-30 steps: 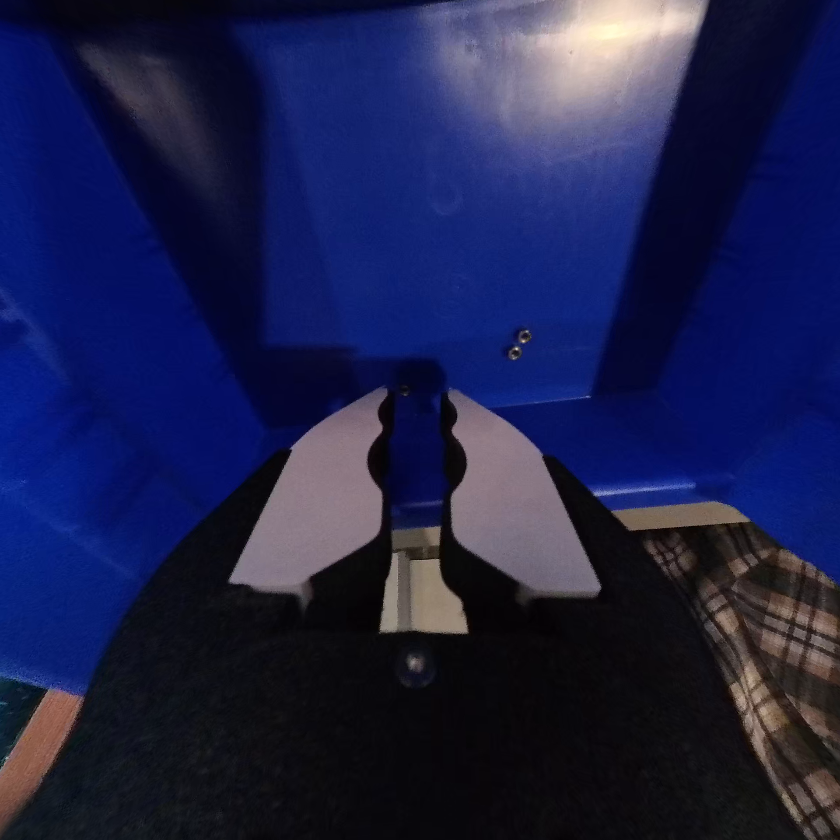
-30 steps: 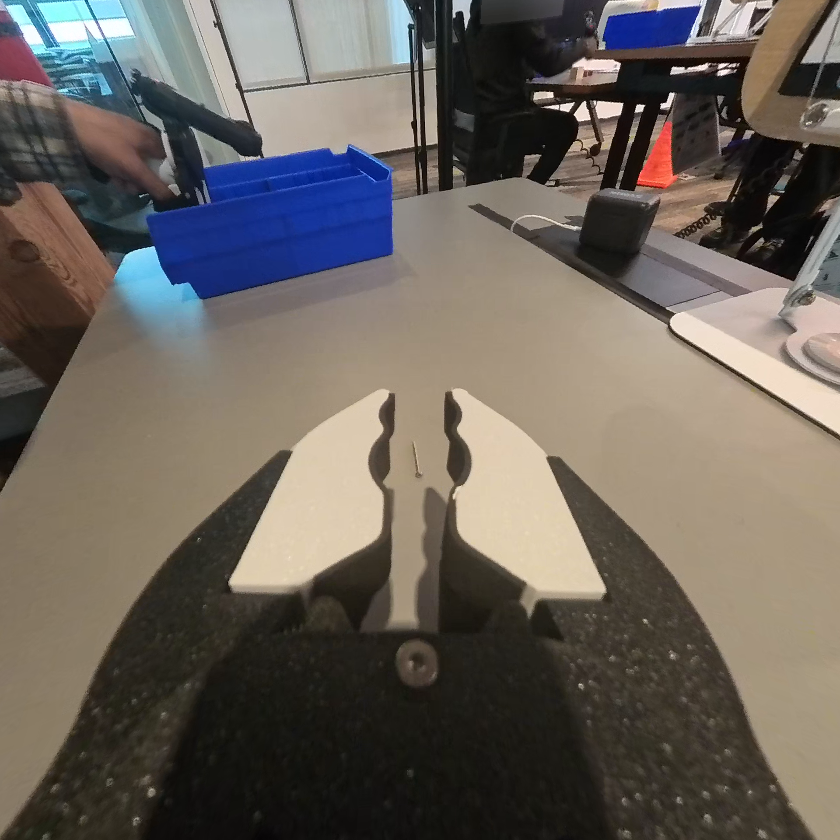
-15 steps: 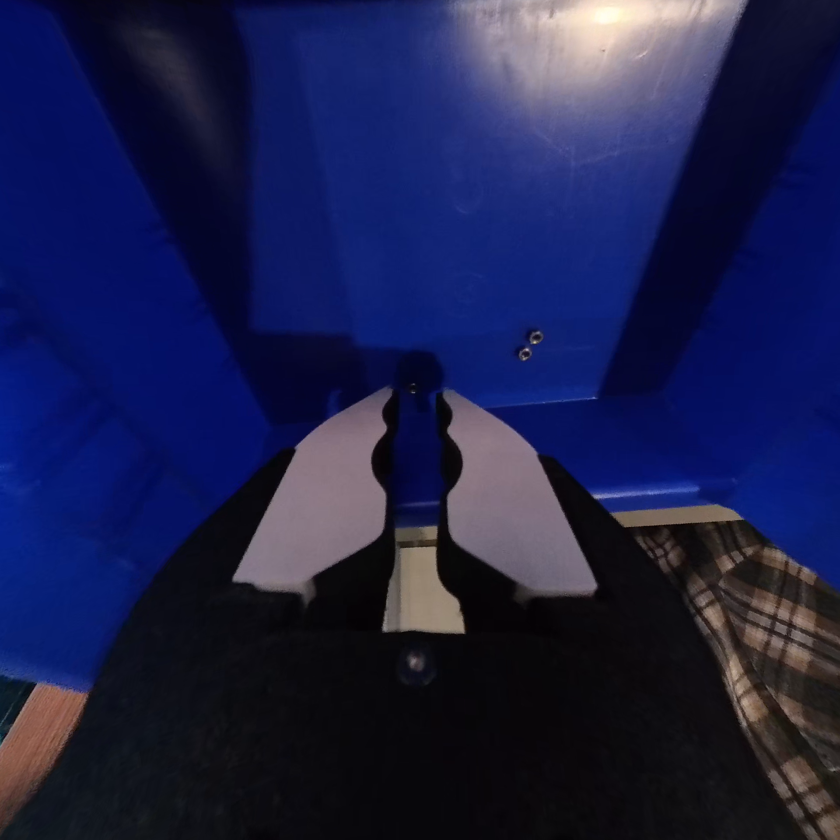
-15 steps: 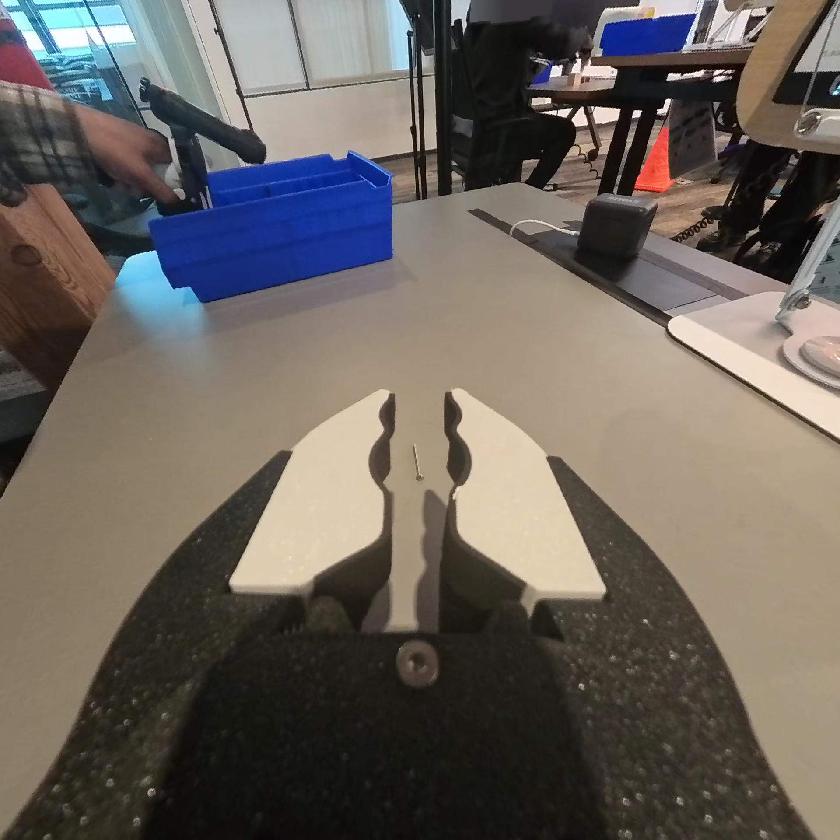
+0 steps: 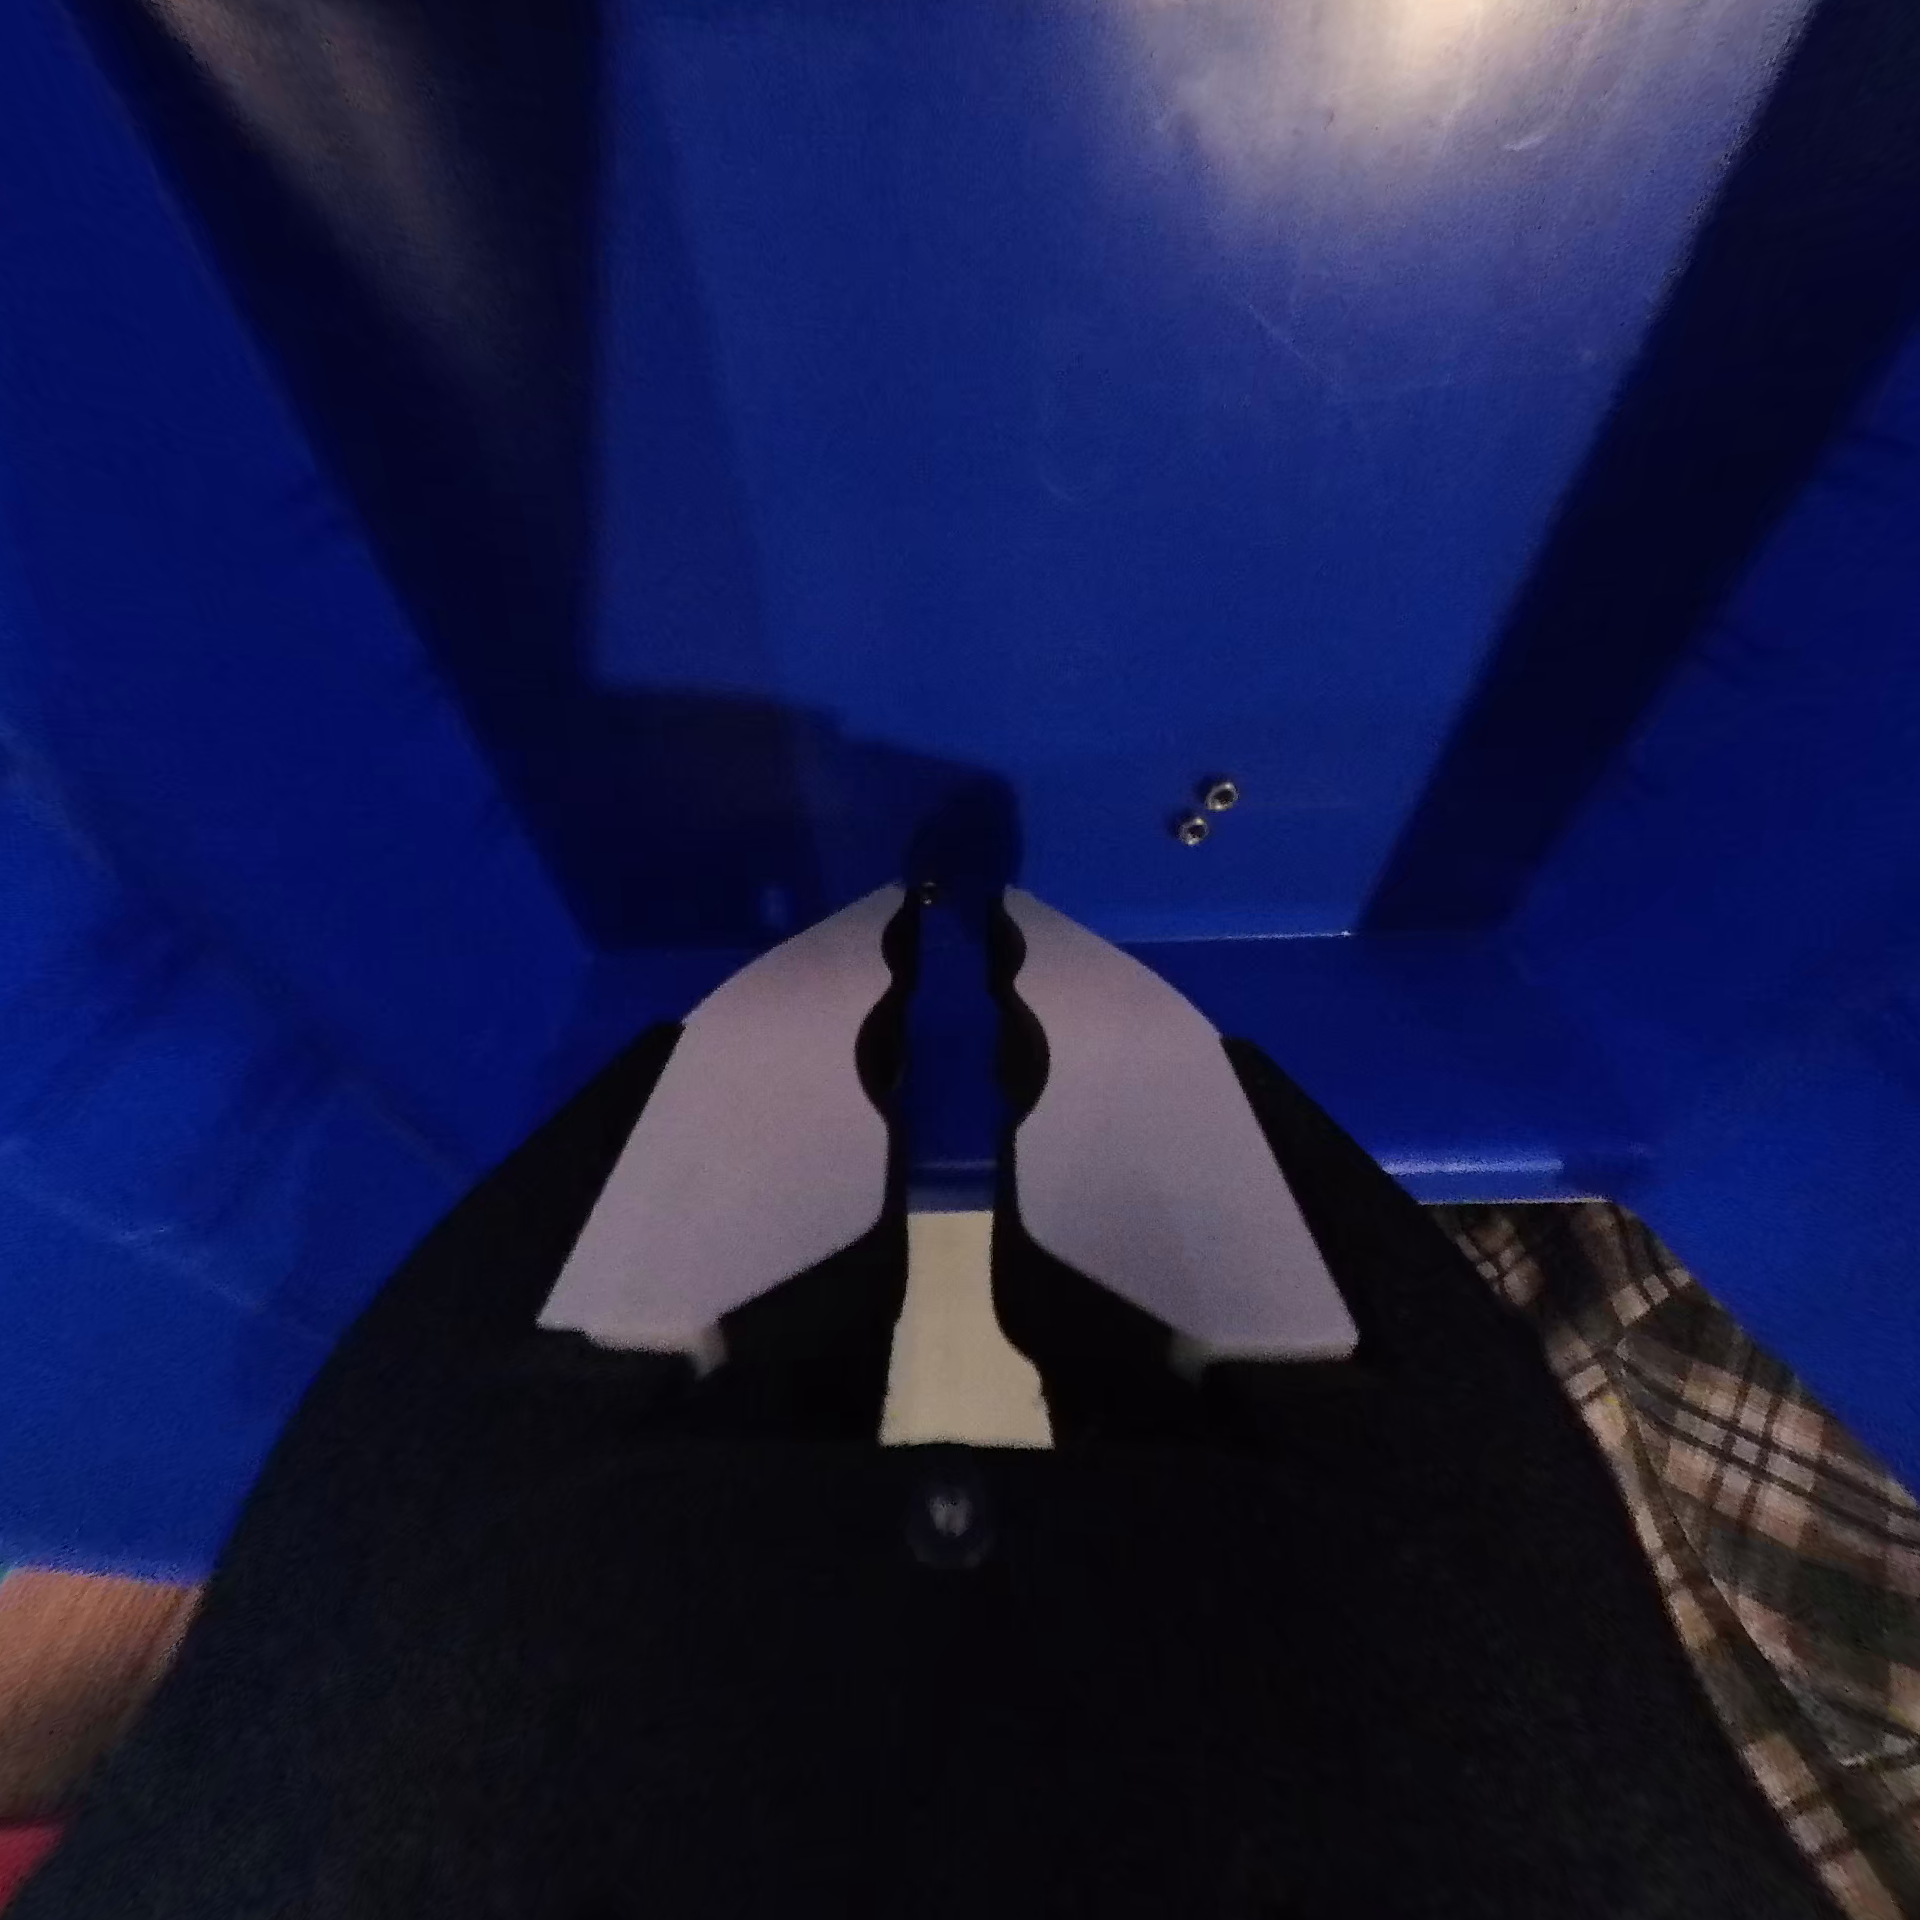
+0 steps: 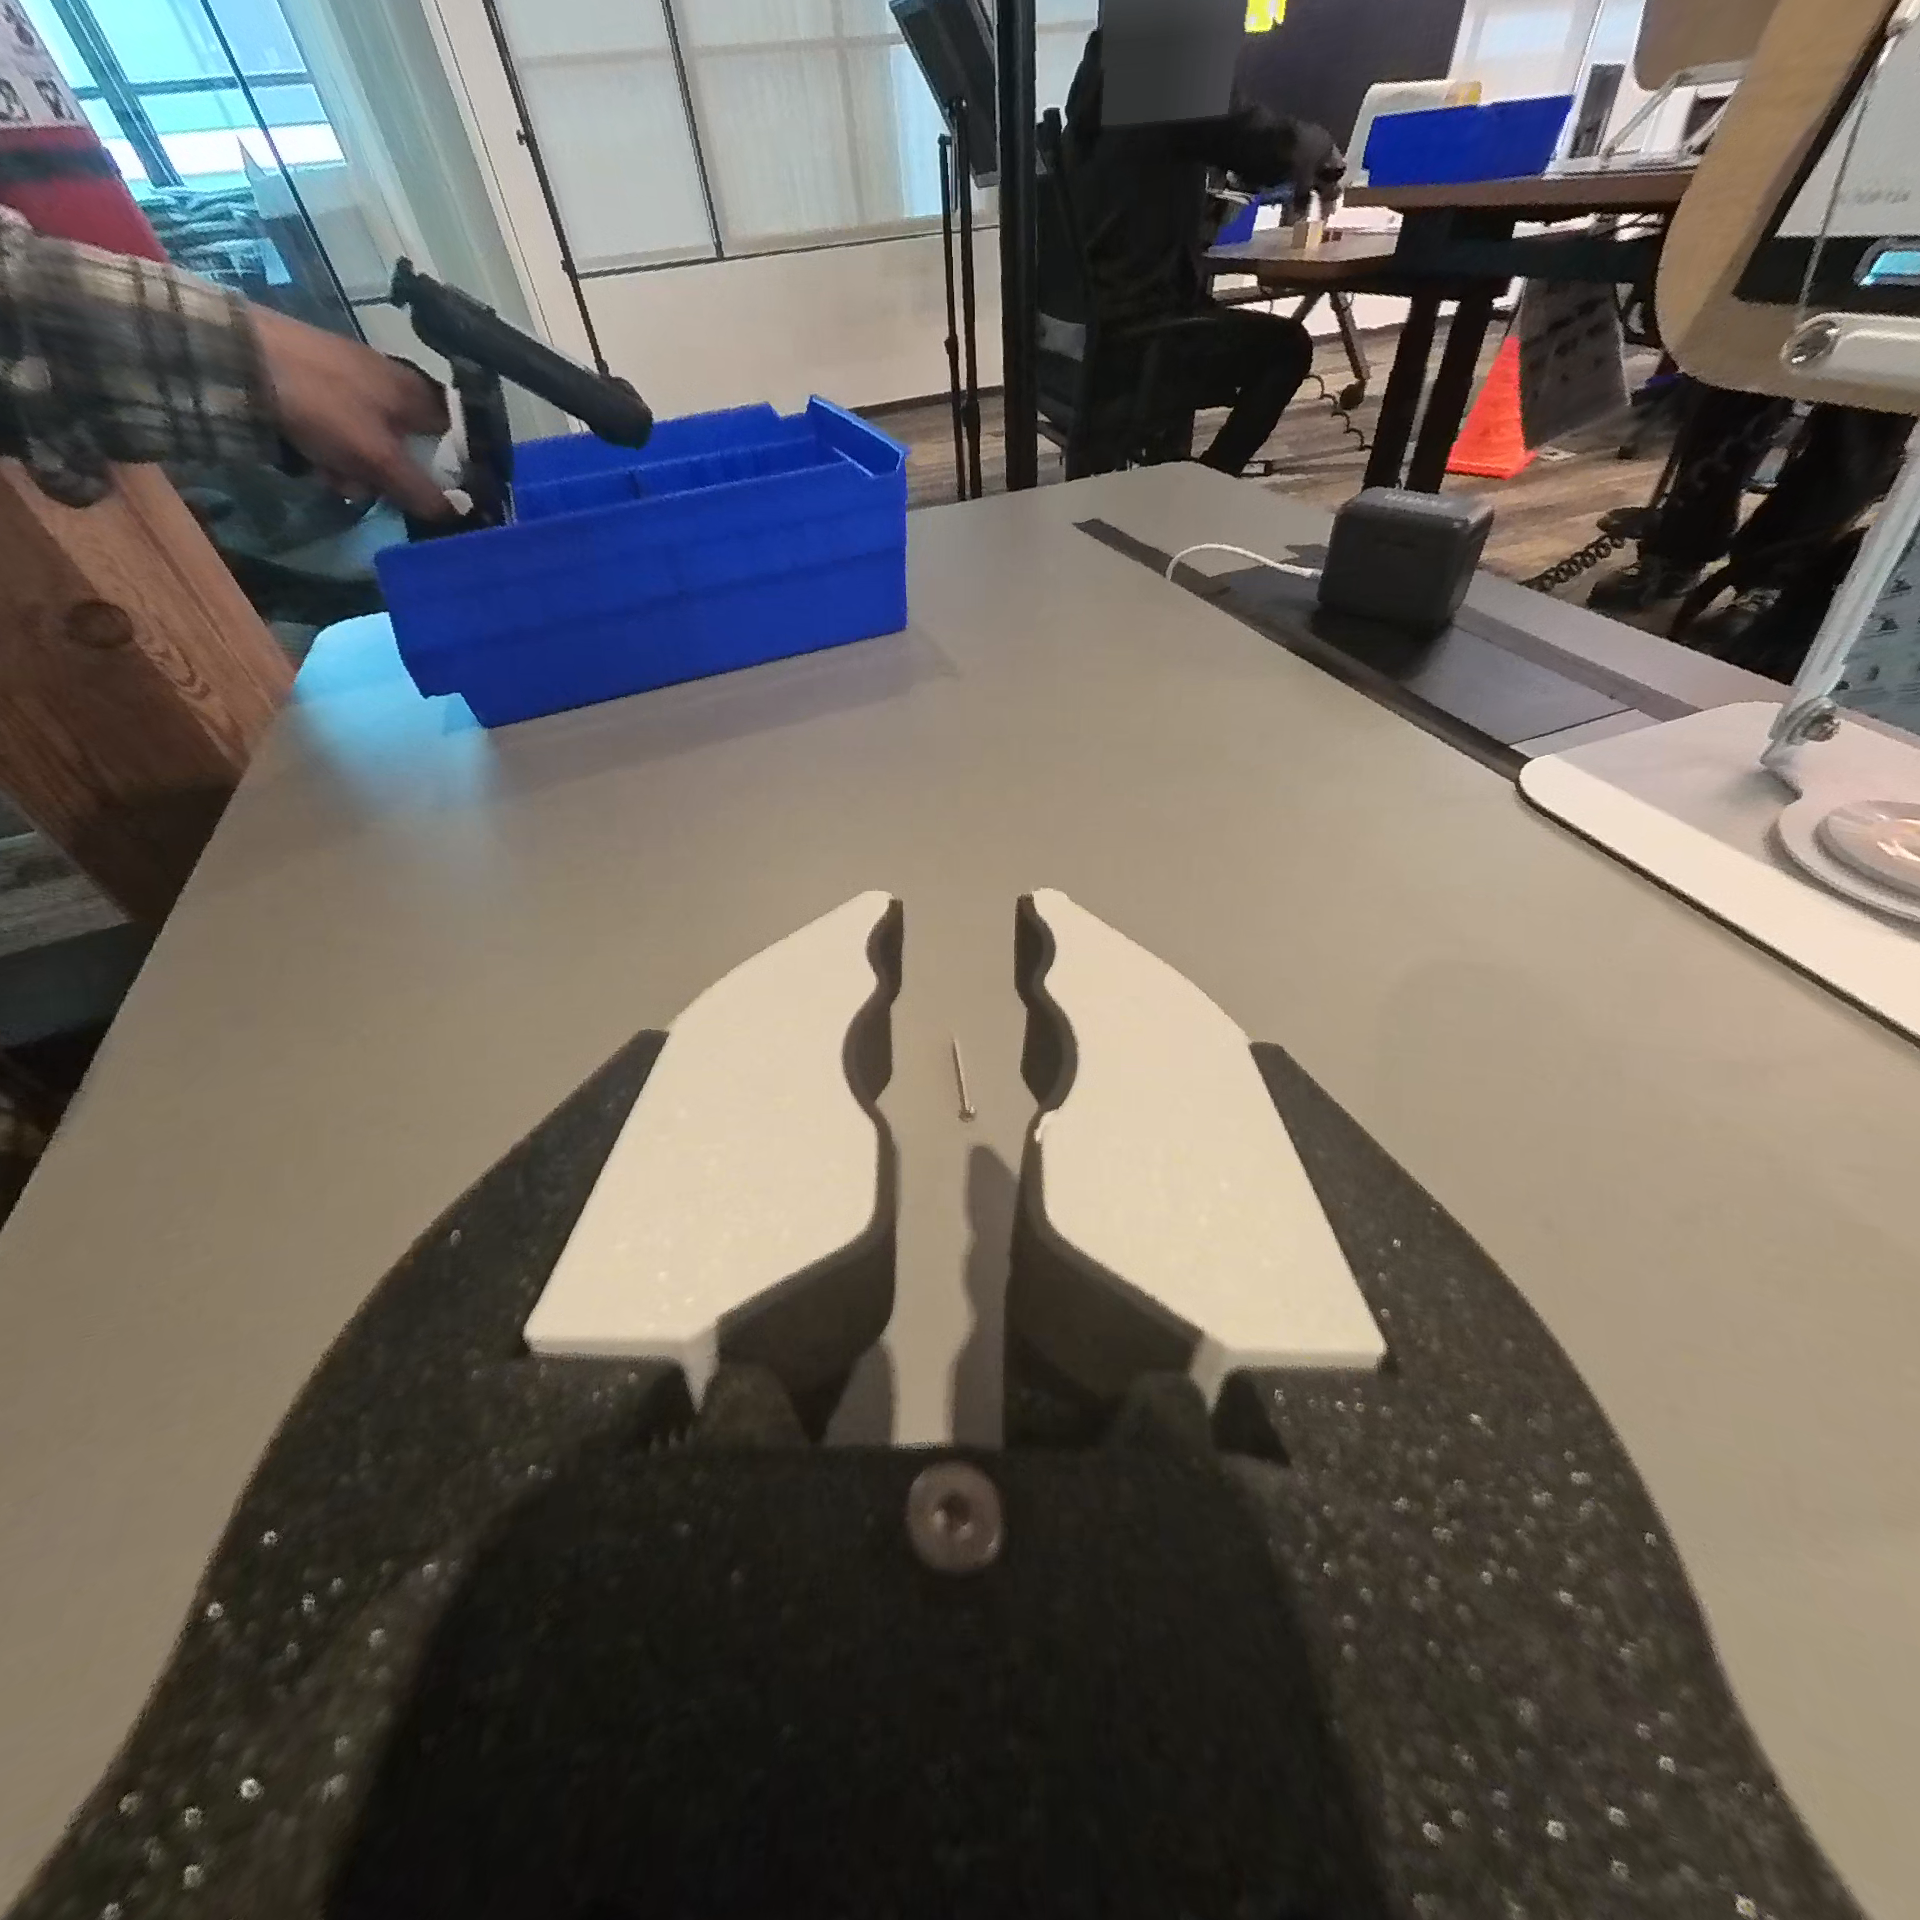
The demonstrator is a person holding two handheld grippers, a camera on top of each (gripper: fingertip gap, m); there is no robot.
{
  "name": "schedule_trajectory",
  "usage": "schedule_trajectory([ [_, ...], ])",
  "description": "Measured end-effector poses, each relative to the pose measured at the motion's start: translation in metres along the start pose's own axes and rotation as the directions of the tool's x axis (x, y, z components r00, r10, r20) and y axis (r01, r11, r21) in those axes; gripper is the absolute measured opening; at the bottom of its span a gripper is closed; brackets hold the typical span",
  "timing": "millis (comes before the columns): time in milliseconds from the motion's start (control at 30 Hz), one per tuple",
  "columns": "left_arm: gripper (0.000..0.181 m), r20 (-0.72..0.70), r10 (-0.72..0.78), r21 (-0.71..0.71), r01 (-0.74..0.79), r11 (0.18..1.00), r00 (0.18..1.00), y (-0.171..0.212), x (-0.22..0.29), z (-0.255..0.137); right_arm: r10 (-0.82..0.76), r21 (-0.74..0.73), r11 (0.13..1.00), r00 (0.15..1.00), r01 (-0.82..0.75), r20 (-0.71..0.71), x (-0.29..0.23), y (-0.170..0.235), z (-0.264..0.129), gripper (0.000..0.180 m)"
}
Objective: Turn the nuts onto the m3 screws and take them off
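My left gripper (image 5: 961, 904) is down in the blue bin (image 5: 1039, 468); my right gripper (image 6: 958, 914) hovers over the grey tabletop (image 6: 1299, 883).

I count three nuts: two (image 5: 1205, 812) on the bin floor right of centre frame, and one (image 5: 928, 890) at the left gripper's tips, whose jaws stand slightly apart. One screw (image 6: 963, 1081) lies between the right gripper's parted, empty jaws.

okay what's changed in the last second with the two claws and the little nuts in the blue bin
Little changed. The left claw shifted slightly inside the blue bin, open, a nut at its tips. The two loose nuts lie untouched. The right claw stays open around the screw on the table.
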State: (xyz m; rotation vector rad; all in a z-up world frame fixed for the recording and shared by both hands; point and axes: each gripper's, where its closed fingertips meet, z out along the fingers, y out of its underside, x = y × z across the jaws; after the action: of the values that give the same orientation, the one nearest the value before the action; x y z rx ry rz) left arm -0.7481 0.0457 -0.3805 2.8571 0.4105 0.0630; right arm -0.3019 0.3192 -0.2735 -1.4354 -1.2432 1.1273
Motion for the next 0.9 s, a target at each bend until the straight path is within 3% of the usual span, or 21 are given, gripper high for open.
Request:
schedule_trajectory([
  [33,0.012,0.001,-0.004,-0.005,0.004,1.0,1.0,0.0003,-0.0005,0.0001,0.002,0.002,1.0,1.0,-0.002,0.0,0.0002,-0.0002,-0.0001,0.02],
  [367,0.015,-0.104,-0.088,0.032,0.092,0.995,0.991,-0.0013,0.0039,-0.0041,0.008,0.014,1.0,1.0,-0.008,0.009,-0.0013,-0.0028,-0.0004,0.02],
  [633,0.013,-0.069,-0.123,0.072,0.128,0.989,0.99,-0.003,-0.0023,-0.0046,0.01,0.024,1.0,1.0,-0.011,0.01,-0.0021,-0.0051,-0.0014,0.02],
  [900,0.009,-0.068,-0.142,0.021,0.144,0.989,0.987,0.003,0.0038,-0.0039,0.011,0.029,1.0,1.0,-0.011,0.011,-0.0027,-0.0066,-0.0019,0.02],
])
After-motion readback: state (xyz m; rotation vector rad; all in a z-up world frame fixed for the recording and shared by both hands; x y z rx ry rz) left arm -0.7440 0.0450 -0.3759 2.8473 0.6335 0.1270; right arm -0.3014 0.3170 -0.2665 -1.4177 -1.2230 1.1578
